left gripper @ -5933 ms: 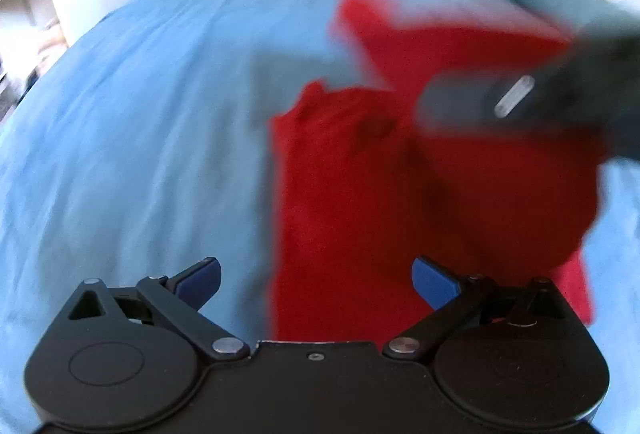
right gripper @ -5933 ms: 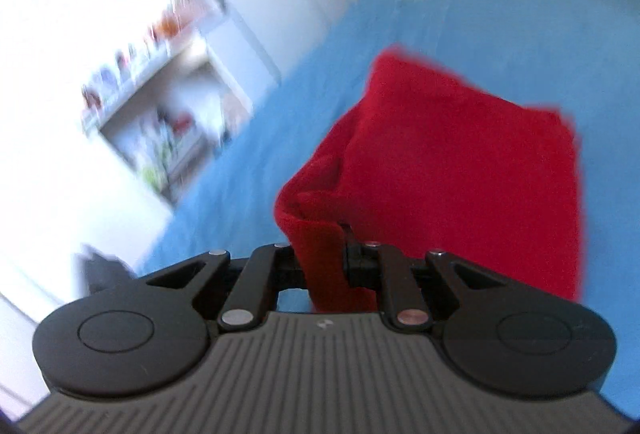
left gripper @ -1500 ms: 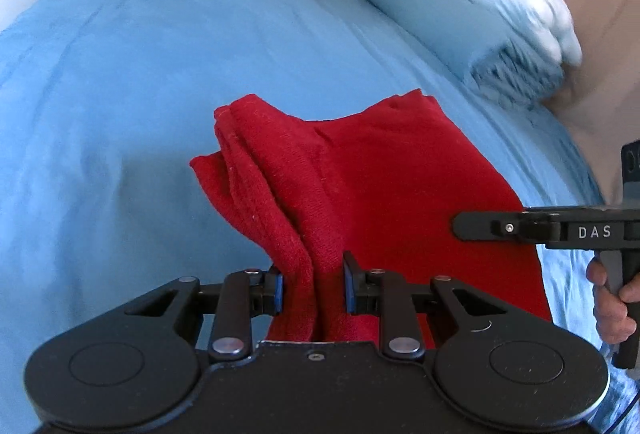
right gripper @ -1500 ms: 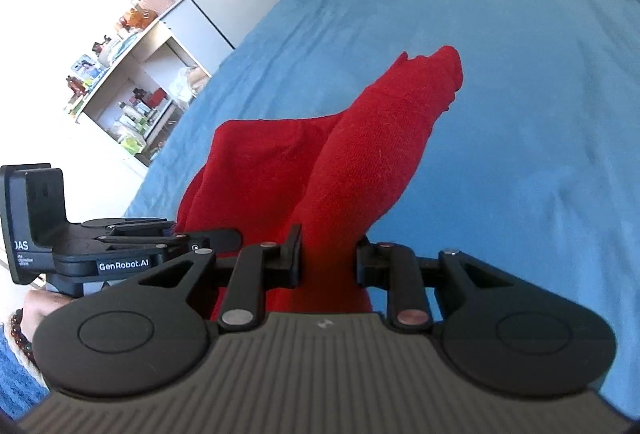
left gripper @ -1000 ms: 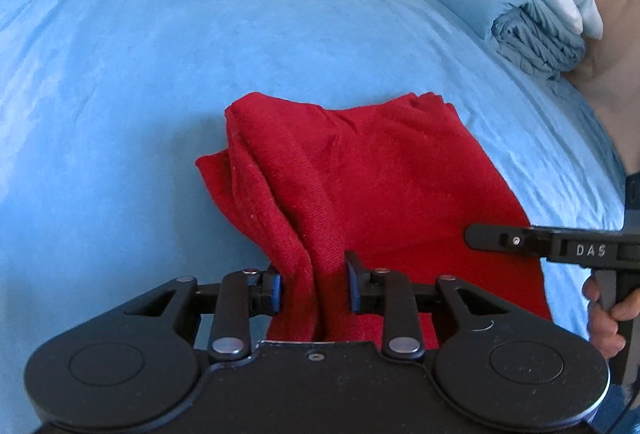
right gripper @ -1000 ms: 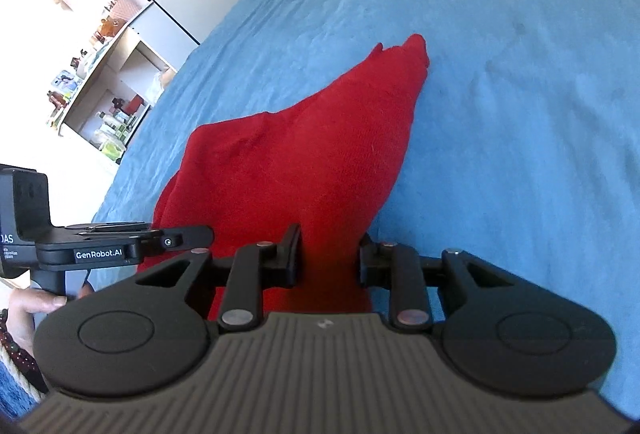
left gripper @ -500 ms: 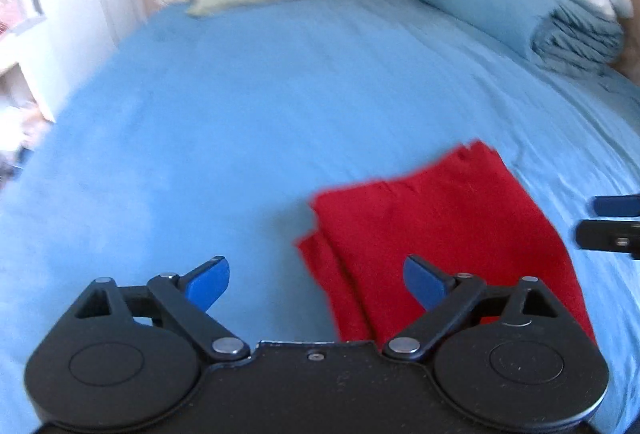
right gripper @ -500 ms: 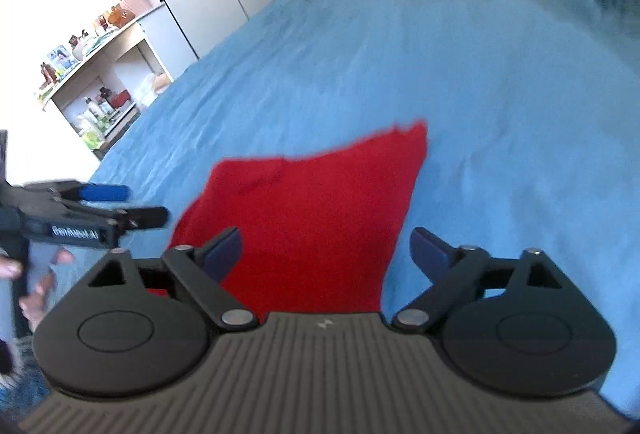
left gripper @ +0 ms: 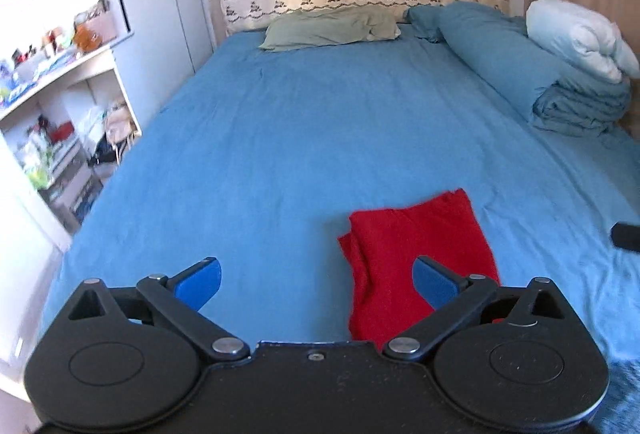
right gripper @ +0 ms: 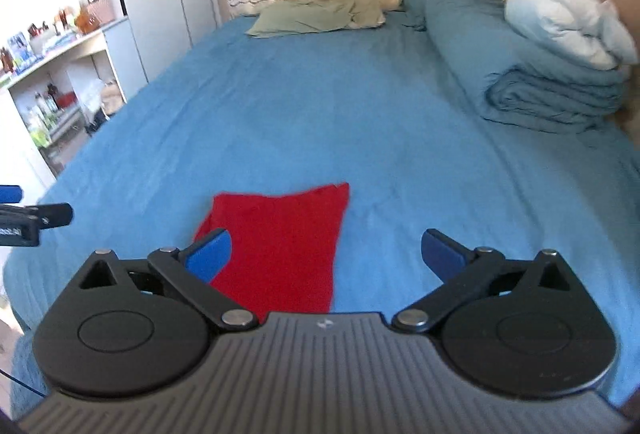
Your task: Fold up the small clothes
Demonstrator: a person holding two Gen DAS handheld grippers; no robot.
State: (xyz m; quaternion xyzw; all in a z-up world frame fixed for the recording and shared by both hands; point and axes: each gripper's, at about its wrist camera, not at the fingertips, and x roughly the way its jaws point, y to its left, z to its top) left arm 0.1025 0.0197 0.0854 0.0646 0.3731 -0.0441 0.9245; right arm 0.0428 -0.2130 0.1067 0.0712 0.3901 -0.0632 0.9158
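While both claws gape empty, the red garment (left gripper: pixel 416 254) lies folded on the bed (left gripper: pixel 320 114).
It sits just ahead of the left claw (left gripper: pixel 316 276), toward its right finger, and ahead-left of the right claw (right gripper: pixel 324 252).

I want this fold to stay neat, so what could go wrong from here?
The red garment lies near the foot edge of the blue bed, so a nudge might slide it off. Its left side shows loose stacked layers that could splay. Both the left gripper and right gripper are open, holding nothing.

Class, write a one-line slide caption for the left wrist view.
Open left gripper hovers above a folded red knitted garment lying flat on the blue bedsheet.
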